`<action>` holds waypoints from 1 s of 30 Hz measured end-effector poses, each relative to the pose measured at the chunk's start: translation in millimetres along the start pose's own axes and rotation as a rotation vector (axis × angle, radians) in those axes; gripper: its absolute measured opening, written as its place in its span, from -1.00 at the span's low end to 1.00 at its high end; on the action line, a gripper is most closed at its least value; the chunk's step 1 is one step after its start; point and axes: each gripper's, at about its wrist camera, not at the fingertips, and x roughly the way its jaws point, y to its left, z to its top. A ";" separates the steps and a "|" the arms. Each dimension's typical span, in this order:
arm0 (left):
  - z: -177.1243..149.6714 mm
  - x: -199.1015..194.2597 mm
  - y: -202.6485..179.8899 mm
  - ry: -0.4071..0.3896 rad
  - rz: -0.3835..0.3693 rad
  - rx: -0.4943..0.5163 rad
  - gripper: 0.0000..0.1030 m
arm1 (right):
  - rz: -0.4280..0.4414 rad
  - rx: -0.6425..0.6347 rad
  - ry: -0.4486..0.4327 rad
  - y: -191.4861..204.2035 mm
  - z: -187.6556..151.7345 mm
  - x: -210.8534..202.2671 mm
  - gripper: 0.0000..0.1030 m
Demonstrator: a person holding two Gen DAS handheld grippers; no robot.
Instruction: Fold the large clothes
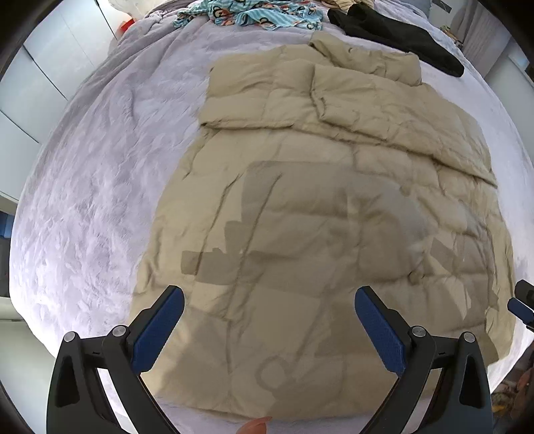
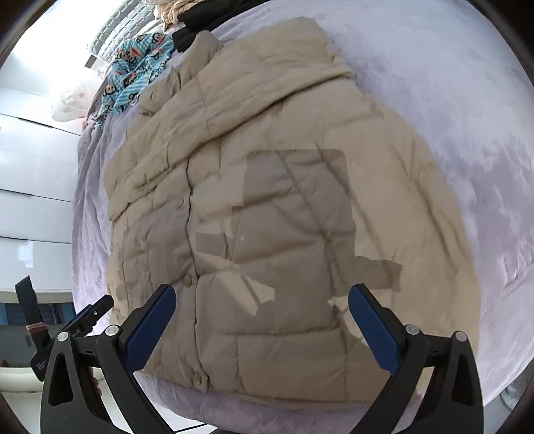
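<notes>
Jacket: a beige quilted puffer jacket [image 1: 317,200] is lying flat on the bed [image 1: 83,200], both sleeves already folded across its chest, snap front facing up.
Long axis: it is running from the hem nearest the person, at 6 o'clock, to the collar at 12 o'clock in the left wrist view.
Left gripper [image 1: 268,329]: jaws are standing wide with nothing between them, hovering above the hem's left part, pointing steeply down.
Right gripper [image 2: 262,325]: jaws are standing at full spread, empty, hovering above the hem beside the snap placket [image 2: 195,334], the jacket stretching away toward 12 o'clock.
Nearer hand: neither clearly; both are hanging over the near hem, side by side across the jacket's width.
Key relation: the hem is lying just below and ahead of both pairs of jaws, so folding it up toward the collar looks like the likely next step.
Containers: none are showing.
Other clothes: a blue cartoon-monkey print garment [image 1: 253,15] and a black garment [image 1: 400,33] are lying beyond the collar, at 12 and 1 o'clock, apart from the jacket.
</notes>
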 end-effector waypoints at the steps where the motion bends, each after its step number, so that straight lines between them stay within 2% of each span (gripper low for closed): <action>1: -1.4 0.1 3.7 0.000 0.002 -0.003 0.98 | 0.000 0.006 -0.001 2.9 -7.4 0.6 0.99; 6: -12.4 3.0 21.0 0.016 0.003 0.002 0.98 | -0.002 0.069 -0.003 3.2 -30.0 2.5 0.99; 9: -20.9 2.7 32.7 0.028 -0.036 -0.004 0.98 | -0.020 0.125 0.027 -5.5 -38.8 3.6 0.99; 14: -42.2 -0.3 61.6 0.034 -0.125 -0.075 0.98 | 0.039 0.216 0.028 -24.5 -50.9 -2.7 0.99; 19: -63.3 -2.5 94.9 0.043 -0.253 -0.155 0.98 | 0.085 0.298 -0.031 -46.8 -65.8 -19.3 0.99; 23: -77.4 -4.1 117.4 0.062 -0.369 -0.198 0.98 | 0.147 0.420 -0.060 -72.9 -83.9 -26.6 0.99; 25: -84.9 -3.1 126.1 0.075 -0.429 -0.228 0.98 | 0.151 0.466 -0.075 -83.8 -92.3 -29.3 0.99; 28: -96.5 6.8 135.6 0.142 -0.533 -0.265 0.98 | 0.131 0.535 -0.097 -101.5 -103.6 -31.7 0.99; 30: -100.9 15.6 134.3 0.171 -0.545 -0.276 0.98 | 0.129 0.570 -0.100 -108.8 -108.3 -29.0 0.99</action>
